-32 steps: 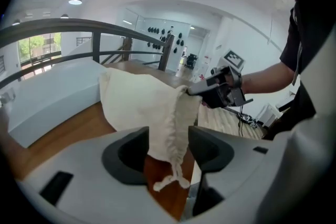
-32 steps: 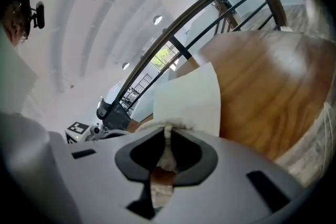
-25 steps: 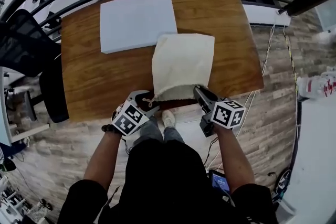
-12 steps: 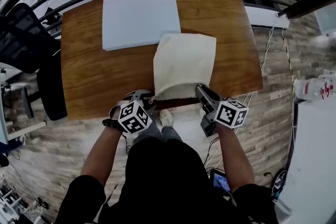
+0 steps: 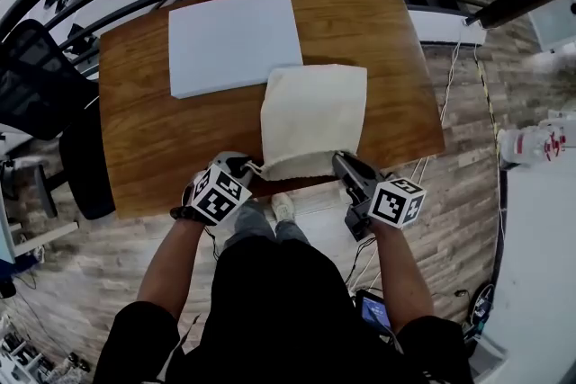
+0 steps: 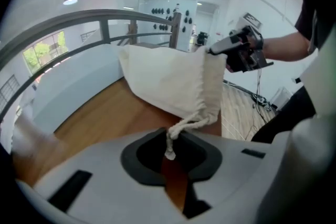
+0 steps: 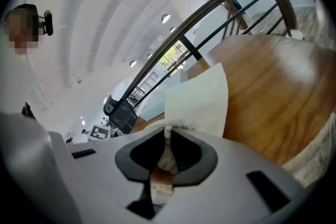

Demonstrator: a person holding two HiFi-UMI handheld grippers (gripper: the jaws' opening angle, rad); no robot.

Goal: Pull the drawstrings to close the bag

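At bench [image 5: 153, 135] near edge: left claw [image 5: 243, 167], jaws just closing, pinches drawstring [image 6: 181, 127]; right claw [image 5: 343, 163] clamps bag [image 5: 313, 112] mouth corner; mouth not yet cinched, outward pull pending.

A cream bag [image 5: 313, 117] lies near the front edge of the brown worktop [image 5: 153, 139]. The left gripper [image 5: 239, 167] has just been closing on the bag's string [image 5: 256, 166]. The right gripper [image 5: 341, 160] pinches the bag's other corner. A white sheet [image 5: 234, 40] lies behind.
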